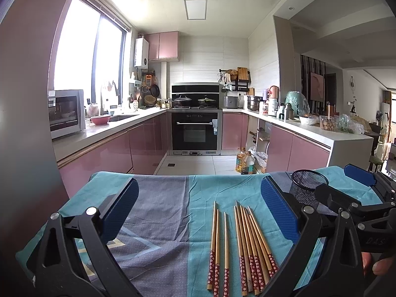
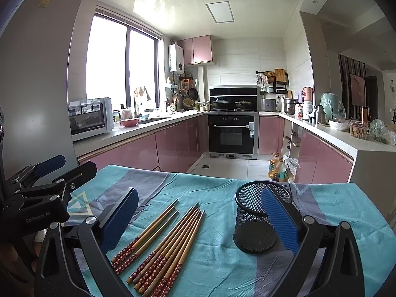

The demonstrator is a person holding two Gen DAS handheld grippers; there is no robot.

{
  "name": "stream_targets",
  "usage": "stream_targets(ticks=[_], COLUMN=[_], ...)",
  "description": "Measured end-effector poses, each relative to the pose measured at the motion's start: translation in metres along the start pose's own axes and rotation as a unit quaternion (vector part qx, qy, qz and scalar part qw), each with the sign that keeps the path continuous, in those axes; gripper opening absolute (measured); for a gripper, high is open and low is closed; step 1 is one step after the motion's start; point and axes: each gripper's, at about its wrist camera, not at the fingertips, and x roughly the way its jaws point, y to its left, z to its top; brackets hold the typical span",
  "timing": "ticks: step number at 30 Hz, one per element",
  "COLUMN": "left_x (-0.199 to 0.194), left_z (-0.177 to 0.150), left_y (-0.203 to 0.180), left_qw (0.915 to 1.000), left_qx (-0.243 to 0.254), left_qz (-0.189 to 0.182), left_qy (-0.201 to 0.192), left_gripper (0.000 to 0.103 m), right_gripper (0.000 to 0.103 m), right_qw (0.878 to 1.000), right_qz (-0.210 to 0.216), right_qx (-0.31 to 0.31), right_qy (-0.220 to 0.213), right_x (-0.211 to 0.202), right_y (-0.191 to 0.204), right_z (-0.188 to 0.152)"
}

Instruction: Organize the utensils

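Chopsticks [image 1: 243,247] lie flat btwn wide-apart, empty fingers of left gripper [image 1: 200,212], long axes approx. parallel to fingers; mesh cup [image 2: 259,216] upright at right gripper [image 2: 200,212], also spread, nothing held.

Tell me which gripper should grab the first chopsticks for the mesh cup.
Left. The left gripper is open with the chopsticks lying between its fingers, while the right gripper frames the mesh cup as well. Either probably reaches; left looks more directly lined up.
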Motion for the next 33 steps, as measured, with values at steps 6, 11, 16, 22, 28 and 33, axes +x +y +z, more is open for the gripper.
stream_targets(ticks=[6,11,16,22,28,33], left_x=[0.0019,0.0006,-0.0013,-0.0016,-0.0018,-0.0014], left_z=[-0.0002,-0.0005,-0.0004,0.0008,0.0006,0.0011], left_y=[0.0013,0.0023,0.0026,0.0035,0.0029,0.0034], left_qw=[1.0000,1.0000,0.9999,0.9999,0.9999,0.9998], left_qx=[-0.001,-0.003,-0.004,-0.004,-0.004,-0.004], left_qz=[0.001,-0.002,-0.003,-0.004,-0.003,-0.003], left_qy=[-0.003,-0.009,-0.013,-0.016,-0.017,-0.018], left_gripper=[0.097,0.097,0.097,0.097,0.097,0.097], right_gripper=[0.096,0.096,0.096,0.096,0.096,0.096], right_qw=[1.000,1.000,1.000,1.000,1.000,1.000], right_qz=[-0.004,-0.009,-0.010,-0.010,-0.012,-0.012], right_qx=[-0.004,-0.007,-0.006,-0.007,-0.005,-0.005], right_qy=[-0.005,-0.009,-0.011,-0.011,-0.013,-0.014], right_x=[-0.0017,-0.0036,-0.0043,-0.0036,-0.0031,-0.0024], right_y=[0.0008,0.0012,0.0001,-0.0006,0.0004,0.0008], right_z=[0.0002,0.0009,0.0019,0.0035,0.0043,0.0043])
